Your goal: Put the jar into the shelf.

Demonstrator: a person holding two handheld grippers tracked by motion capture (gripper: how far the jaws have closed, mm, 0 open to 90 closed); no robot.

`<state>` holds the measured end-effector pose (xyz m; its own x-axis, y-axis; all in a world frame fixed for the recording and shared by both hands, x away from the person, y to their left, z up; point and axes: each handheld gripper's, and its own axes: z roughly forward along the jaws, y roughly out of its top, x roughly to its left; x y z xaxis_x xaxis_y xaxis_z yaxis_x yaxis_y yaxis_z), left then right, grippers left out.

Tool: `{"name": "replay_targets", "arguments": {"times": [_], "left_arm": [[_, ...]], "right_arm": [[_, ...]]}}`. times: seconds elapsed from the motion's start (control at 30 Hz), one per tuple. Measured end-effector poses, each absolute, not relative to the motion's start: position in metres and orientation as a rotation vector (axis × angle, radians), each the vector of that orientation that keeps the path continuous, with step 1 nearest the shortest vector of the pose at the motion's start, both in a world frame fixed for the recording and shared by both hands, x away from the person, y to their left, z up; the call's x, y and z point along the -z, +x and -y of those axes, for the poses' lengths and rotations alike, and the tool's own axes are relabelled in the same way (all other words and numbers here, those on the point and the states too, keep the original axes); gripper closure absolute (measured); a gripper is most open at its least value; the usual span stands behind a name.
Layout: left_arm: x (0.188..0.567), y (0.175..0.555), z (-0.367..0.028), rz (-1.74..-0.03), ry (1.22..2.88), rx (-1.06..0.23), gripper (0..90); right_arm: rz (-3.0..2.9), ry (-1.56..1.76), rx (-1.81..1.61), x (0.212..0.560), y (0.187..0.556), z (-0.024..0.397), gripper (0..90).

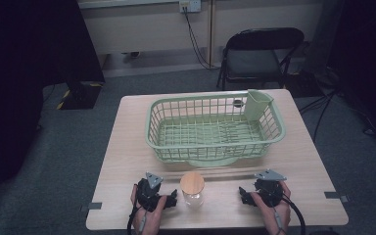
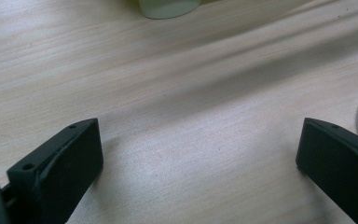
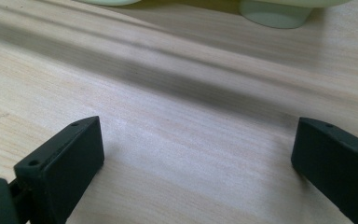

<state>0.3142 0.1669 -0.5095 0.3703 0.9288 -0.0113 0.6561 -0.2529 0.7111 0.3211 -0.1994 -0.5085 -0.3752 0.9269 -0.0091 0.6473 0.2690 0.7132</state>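
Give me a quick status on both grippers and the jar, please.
Left gripper open, beside the jar, not touching. Right gripper open, apart from it. Jar upright, lid on, between them. Basket stands behind; nothing in the way.

The table [image 1: 127, 147] looks like pale wood, smooth and a bit shiny. The basket [image 1: 215, 128] is light green plastic. The jar [image 1: 192, 196] is clear glass with a wooden lid [image 1: 192, 182]. The gripper jaws are black, matt plastic.
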Motion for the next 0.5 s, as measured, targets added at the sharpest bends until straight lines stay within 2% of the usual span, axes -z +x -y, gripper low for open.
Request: {"name": "replay_targets", "arguments": {"times": [0.5], "left_arm": [[0.5092,0.3145,-0.1678,-1.374,1.981,-0.549,0.6]], "right_arm": [[-2.118,1.423,-0.881,0.5085,0.3211,0.1994,1.2]]}}
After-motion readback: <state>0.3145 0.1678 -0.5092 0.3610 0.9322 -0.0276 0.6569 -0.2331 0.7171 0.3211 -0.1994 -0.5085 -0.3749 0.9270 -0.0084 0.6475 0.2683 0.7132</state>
